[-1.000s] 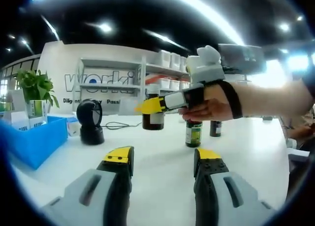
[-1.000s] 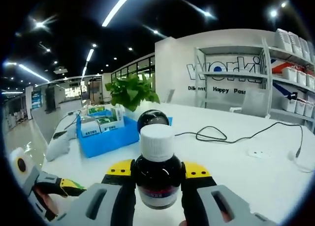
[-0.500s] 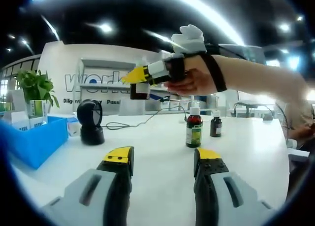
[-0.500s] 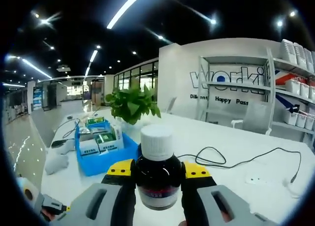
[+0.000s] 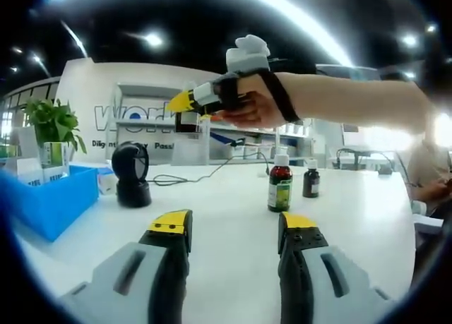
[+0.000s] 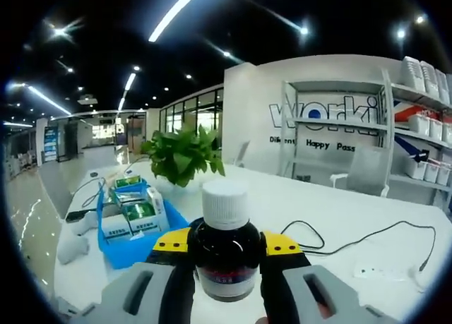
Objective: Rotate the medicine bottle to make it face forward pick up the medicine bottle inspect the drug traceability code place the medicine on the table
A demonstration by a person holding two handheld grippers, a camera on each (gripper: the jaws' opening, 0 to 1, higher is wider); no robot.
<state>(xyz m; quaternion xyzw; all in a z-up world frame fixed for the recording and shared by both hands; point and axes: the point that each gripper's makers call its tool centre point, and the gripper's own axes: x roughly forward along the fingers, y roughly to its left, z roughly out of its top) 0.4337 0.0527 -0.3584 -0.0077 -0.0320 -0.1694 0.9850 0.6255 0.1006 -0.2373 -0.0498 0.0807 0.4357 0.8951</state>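
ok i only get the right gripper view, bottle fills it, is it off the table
Observer: Yes. In the left gripper view the right hand-held gripper holds the medicine bottle in the air above the white table.
Operator: anything else standing on the table
Observer: Two more bottles, a green-labelled bottle and a small dark bottle beside it.
Operator: and the left one
Observer: The left hand-held gripper is open and holds nothing.
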